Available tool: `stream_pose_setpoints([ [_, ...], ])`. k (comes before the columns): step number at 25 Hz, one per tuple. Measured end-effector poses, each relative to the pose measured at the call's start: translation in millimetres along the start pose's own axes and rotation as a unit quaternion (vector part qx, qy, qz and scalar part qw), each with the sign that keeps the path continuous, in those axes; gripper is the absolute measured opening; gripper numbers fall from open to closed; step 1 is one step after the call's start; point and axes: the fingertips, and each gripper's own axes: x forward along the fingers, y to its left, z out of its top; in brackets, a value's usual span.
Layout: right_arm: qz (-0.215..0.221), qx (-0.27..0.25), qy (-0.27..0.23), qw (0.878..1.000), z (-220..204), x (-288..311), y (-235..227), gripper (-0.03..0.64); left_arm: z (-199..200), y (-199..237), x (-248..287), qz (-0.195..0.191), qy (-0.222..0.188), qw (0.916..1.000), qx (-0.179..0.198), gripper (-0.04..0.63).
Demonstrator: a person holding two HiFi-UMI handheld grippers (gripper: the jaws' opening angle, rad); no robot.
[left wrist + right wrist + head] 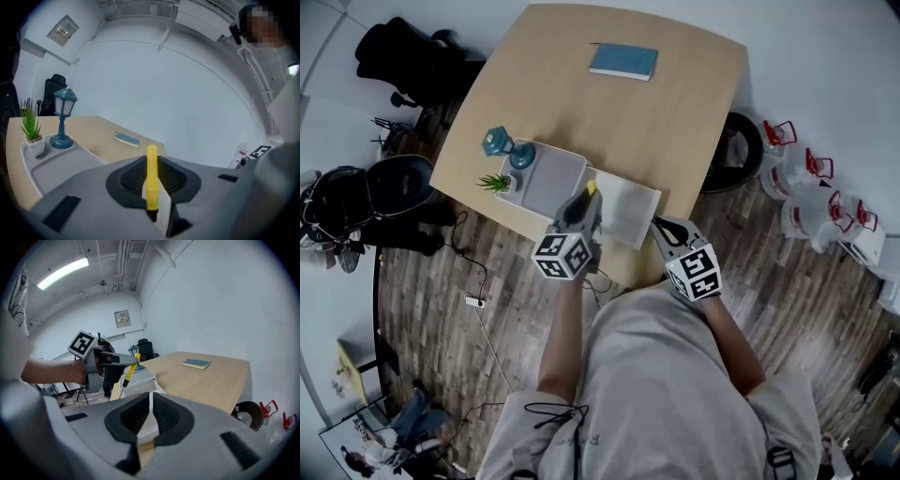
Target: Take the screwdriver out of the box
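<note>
My left gripper [585, 204] [152, 183] is shut on a screwdriver with a yellow handle [151, 164], held up above the white box [546, 214]. In the right gripper view the screwdriver [129, 369] hangs tilted from the left gripper [123, 361], its thin shaft pointing down and clear of the box. The box's white lid [625, 206] lies open to the right. My right gripper [667, 230] [149, 416] sits at the lid's near right corner, and its jaws stand closed on a thin white edge of the box [146, 425].
A teal lantern [498, 142] [62, 119] and a small potted plant [496, 183] [31, 133] stand at the box's left end. A blue notebook [623, 61] [196, 363] lies far back on the wooden table [581, 103]. Office chairs [403, 56] and red-capped jugs [811, 183] ring the table.
</note>
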Motion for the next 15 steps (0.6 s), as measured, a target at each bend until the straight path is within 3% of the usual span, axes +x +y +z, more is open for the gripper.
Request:
stream_pose_setpoints([
  [15,-0.01,0.02,-0.025,0.999,-3,-19,47,0.029,-2,-38,-86,-0.024,-0.055,0.9958,0.07,0.066],
])
